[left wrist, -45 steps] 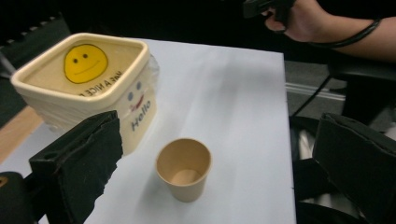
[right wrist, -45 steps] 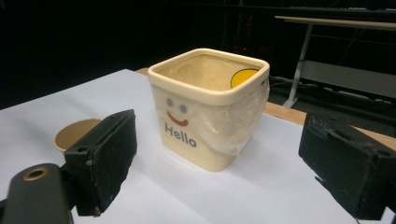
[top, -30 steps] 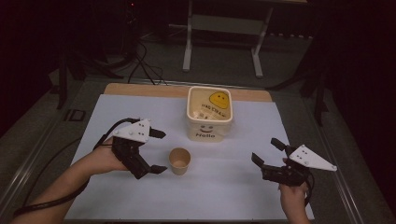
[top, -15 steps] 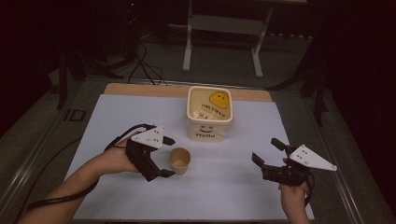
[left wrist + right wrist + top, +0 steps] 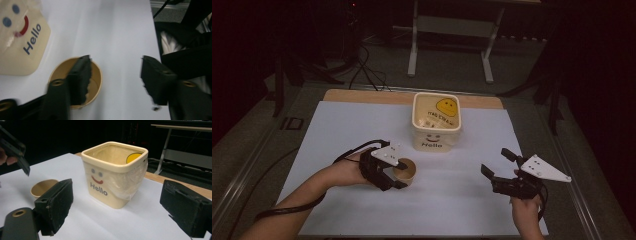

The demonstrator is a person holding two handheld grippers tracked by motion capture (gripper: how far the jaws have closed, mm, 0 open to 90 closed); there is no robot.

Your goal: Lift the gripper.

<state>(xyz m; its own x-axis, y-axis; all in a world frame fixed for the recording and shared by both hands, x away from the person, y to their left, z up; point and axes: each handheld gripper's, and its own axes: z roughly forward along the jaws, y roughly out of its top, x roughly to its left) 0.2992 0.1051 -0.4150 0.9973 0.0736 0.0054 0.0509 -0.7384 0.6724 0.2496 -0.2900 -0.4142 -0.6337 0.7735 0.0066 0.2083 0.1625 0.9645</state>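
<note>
Since the earlier frames, the left gripper (image 5: 398, 174) has come down and forward onto the small paper cup (image 5: 407, 171), and its jaws have just been closing. One jaw now sits inside the cup's mouth while the other stands outside its wall; in the left gripper view a wide stretch of bare sheet lies between that outer jaw and the cup (image 5: 77, 82), so the jaws are half closed and grip nothing yet. The cup stands upright on the white sheet (image 5: 452, 205), its long axis vertical and its open mouth pointing up, a little left of the sheet's middle and nearer the front edge than the back. Just behind it, toward the back edge, stands the cream square tub (image 5: 437, 121) with a smiley face and the word "Hello", lined with clear plastic. The right gripper (image 5: 497, 162) hovers near the sheet's front right corner, well apart from the cup, its jaws wide open and empty, aimed toward the tub (image 5: 115, 173).
</note>
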